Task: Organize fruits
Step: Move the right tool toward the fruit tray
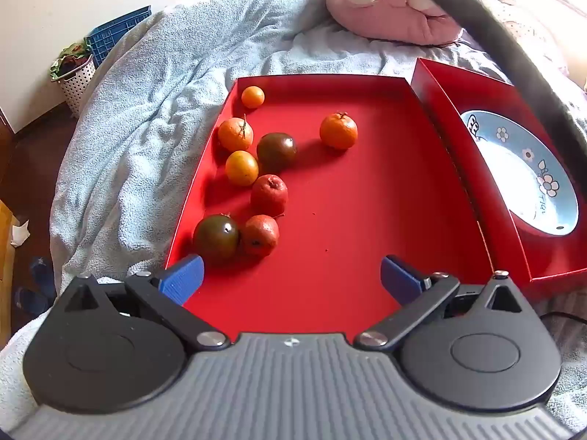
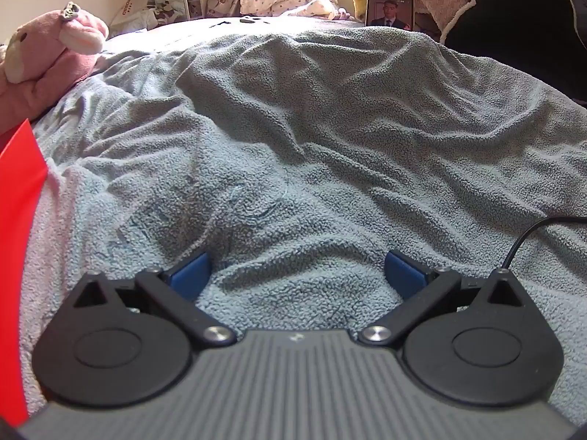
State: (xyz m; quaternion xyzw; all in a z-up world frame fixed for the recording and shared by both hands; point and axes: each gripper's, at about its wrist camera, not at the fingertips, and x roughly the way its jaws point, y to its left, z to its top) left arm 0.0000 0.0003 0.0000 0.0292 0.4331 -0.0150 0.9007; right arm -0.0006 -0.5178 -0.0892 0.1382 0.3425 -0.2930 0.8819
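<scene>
In the left wrist view a red tray (image 1: 367, 220) lies on a grey-blue blanket. Several fruits sit in its left half: oranges (image 1: 338, 130), (image 1: 235, 134), (image 1: 241, 168) and a small one (image 1: 252, 96), two dark tomatoes (image 1: 276, 151), (image 1: 216, 236), two red fruits (image 1: 269, 195), (image 1: 259, 235). My left gripper (image 1: 291, 278) is open and empty, low over the tray's near edge, its left finger beside the near dark tomato. A second red box (image 1: 488, 198) at right holds a blue flowered bowl (image 1: 524, 172). My right gripper (image 2: 297, 275) is open and empty over the blanket.
A pink plush toy (image 1: 389, 3) lies behind the tray, also at the right wrist view's left (image 2: 47, 55). A dark arm or sleeve (image 1: 513, 55) crosses the top right. A phone (image 2: 390, 9) stands at the bed's far side. A red edge (image 2: 18, 220) and a black cable (image 2: 528, 234) show.
</scene>
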